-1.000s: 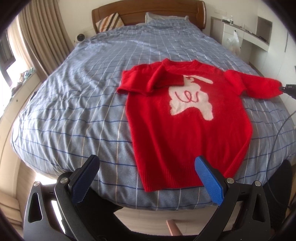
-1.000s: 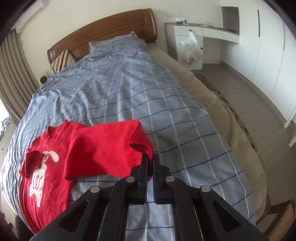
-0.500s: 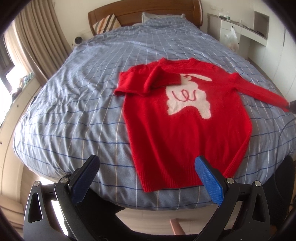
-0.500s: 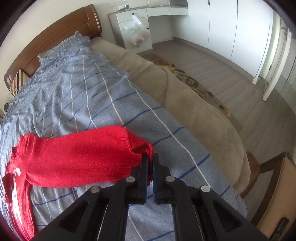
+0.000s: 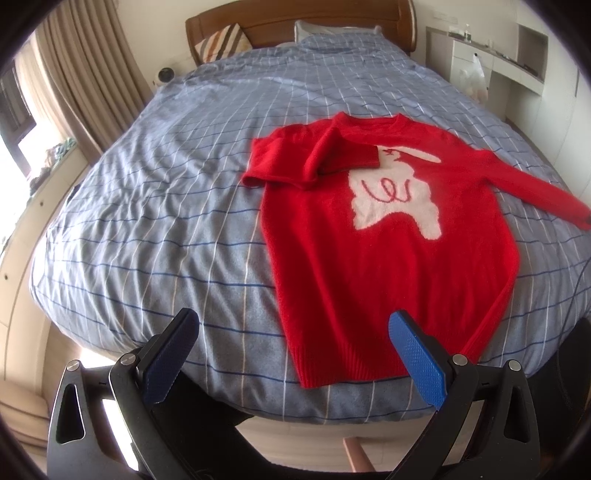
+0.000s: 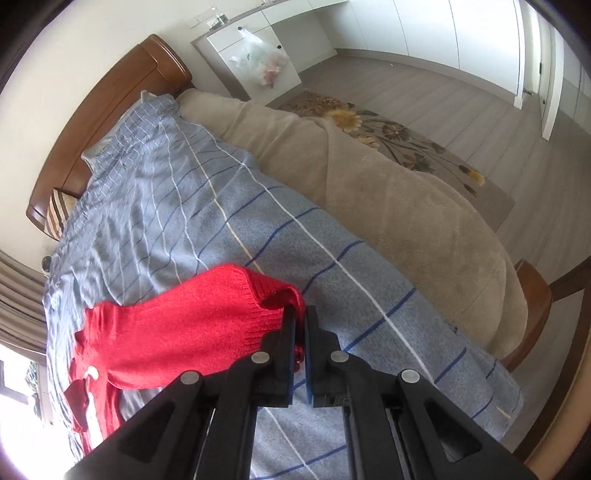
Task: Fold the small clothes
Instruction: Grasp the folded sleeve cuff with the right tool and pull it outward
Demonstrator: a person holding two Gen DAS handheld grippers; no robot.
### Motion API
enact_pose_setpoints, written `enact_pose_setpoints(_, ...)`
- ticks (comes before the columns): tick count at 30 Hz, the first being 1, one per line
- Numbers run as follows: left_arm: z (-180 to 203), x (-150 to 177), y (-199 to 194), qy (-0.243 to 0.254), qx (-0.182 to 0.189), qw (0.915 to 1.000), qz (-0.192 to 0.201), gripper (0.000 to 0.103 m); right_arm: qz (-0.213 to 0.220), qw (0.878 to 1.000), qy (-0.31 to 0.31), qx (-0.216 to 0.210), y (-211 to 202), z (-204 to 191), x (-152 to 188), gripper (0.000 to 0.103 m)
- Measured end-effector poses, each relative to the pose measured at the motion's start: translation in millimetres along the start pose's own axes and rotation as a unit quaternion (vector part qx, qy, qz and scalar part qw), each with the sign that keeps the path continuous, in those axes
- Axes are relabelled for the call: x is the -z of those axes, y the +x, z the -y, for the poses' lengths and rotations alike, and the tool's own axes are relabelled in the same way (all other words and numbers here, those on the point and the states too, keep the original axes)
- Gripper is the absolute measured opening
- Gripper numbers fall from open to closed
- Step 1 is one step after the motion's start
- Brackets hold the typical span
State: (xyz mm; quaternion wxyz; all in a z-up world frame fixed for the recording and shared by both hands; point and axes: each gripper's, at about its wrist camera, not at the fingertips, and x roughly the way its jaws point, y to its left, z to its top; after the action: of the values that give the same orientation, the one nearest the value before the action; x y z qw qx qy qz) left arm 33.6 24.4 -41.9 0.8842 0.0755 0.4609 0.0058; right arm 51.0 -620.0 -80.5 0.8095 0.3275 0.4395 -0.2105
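A red sweater [image 5: 388, 243] with a white animal figure lies face up on the blue checked bedspread [image 5: 177, 192]. One sleeve is folded across its chest; the other sleeve [image 5: 535, 188] is stretched out flat toward the bed's right side. My left gripper [image 5: 295, 350] hovers open above the sweater's hem, with nothing between its blue pads. In the right wrist view my right gripper [image 6: 301, 325] is shut on the cuff of the stretched sleeve [image 6: 184, 325], low over the bedspread [image 6: 221, 221].
A wooden headboard [image 5: 295, 18] and pillows are at the far end. A beige blanket [image 6: 388, 192] runs along the bed's right edge, beyond it a floral rug [image 6: 406, 144], a white cabinet with a plastic bag [image 6: 258, 62] and a wooden chair [image 6: 532, 295]. Curtains [image 5: 85, 74] hang at left.
My right gripper pulled the sleeve cuff outward and down toward the bed's right side, rolling as it went, so the bunched sleeve is now drawn out straight. The left gripper stayed in place, open.
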Motion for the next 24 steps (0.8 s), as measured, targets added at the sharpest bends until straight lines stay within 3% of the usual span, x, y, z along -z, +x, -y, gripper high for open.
enact_pose_setpoints(4, 2, -8, 11, 0.015, 0.004, 0.9998, 0.012, 0.103, -0.038, 0.998, -0.024, 0.04, 33, 3, 5, 0.004)
enact_pose_setpoints(6, -6, -19, 19, 0.018, 0.001, 0.9996, 0.02, 0.103, -0.024, 0.997, -0.046, 0.058, 33, -3, 9, 0.005)
enact_pose_setpoints(8, -20, -36, 26, 0.01, -0.005, 0.9996, 0.028, 0.103, -0.013, 0.996, -0.062, 0.069, 29, -6, 13, 0.012)
enact_pose_setpoints(9, -27, -48, 30, 0.007, 0.001, 0.9995, 0.031, 0.103, -0.008, 0.995, -0.07, 0.072, 25, -8, 15, 0.017)
enact_pose_setpoints(12, -40, -90, 47, 0.008, 0.026, 0.9992, 0.03, 0.103, 0.029, 0.99, -0.092, 0.099, 1, -13, 25, 0.053)
enact_pose_setpoints(14, -33, -114, 58, 0.023, 0.05, 0.9978, 0.038, 0.103, 0.068, 0.985, -0.109, 0.114, -22, -19, 33, 0.056)
enact_pose_setpoints(16, -8, -131, 72, 0.071, 0.058, 0.9948, 0.045, 0.103, 0.094, 0.981, -0.127, 0.113, -41, -27, 44, 0.059)
enact_pose_setpoints(19, 44, -143, 104, 0.171, 0.073, 0.9816, 0.043, 0.103, 0.109, 0.979, -0.147, 0.087, -60, -42, 69, 0.062)
enact_pose_setpoints(24, 102, -146, 164, 0.289, 0.037, 0.9563, 0.02, 0.098, 0.094, 0.981, -0.166, 0.024, -66, -68, 118, 0.062)
